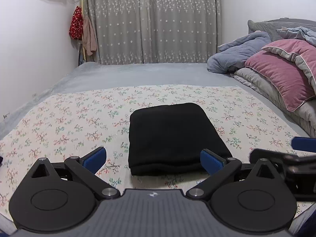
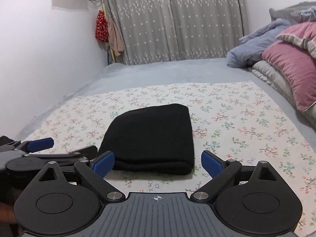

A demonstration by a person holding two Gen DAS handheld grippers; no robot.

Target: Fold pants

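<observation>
The black pants [image 1: 171, 136] lie folded into a compact rectangle on the floral sheet [image 1: 69, 118], thick folded edge toward me. My left gripper [image 1: 153, 161] hovers open just before that near edge, its blue pads [image 1: 94, 159] spread wide with nothing between them. In the right wrist view the same black pants [image 2: 152, 136] sit ahead, and my right gripper [image 2: 158, 163] is open, its blue fingers [image 2: 212, 163] apart and clear of the cloth. The left gripper [image 2: 39, 145] shows at the right wrist view's left edge; the right gripper [image 1: 303, 145] shows at the left wrist view's right edge.
The floral sheet covers a grey bed [image 1: 138, 73]. Pink pillows [image 1: 282, 73] and a blue-grey blanket [image 1: 237, 55] pile up at the right. A white wall [image 1: 29, 59] runs along the left, a grey star curtain [image 1: 154, 23] hangs behind, and a red cloth [image 1: 76, 22] hangs in the corner.
</observation>
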